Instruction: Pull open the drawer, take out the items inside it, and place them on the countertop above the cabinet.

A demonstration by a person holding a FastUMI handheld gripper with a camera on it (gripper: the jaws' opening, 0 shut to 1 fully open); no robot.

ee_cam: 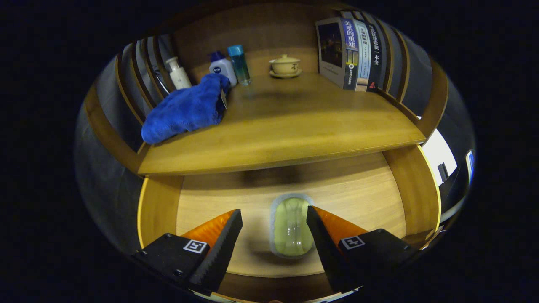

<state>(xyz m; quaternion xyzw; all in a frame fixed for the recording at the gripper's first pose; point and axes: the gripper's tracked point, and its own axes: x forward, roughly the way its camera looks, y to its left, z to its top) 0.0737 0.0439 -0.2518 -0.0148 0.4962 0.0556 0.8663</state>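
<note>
One item is seen left in the open drawer (210,202): a small clear packet (293,230) with a pale green content, lying flat on the drawer floor in the lower middle of the frame. It is placed between the two fingers of the tongs (274,229), but not centred: the right finger appears to touch or nearly touch its right edge, while a clear gap is left on the left side. Its long axis is set along the line of the fingers, pointing away toward the back of the drawer. The tongs are held wide, and nothing is gripped yet. A shift to the right is judged to be needed before closing, so that the packet is caught evenly across its short width.

Above the drawer, the wooden countertop (286,130) is spread across the middle of the frame, with much bare room in its centre. A blue towel (185,109) is laid at the upper left, bottles (229,67) behind it, a lidded cup (285,65) at the top, and books (353,54) at the upper right
</note>
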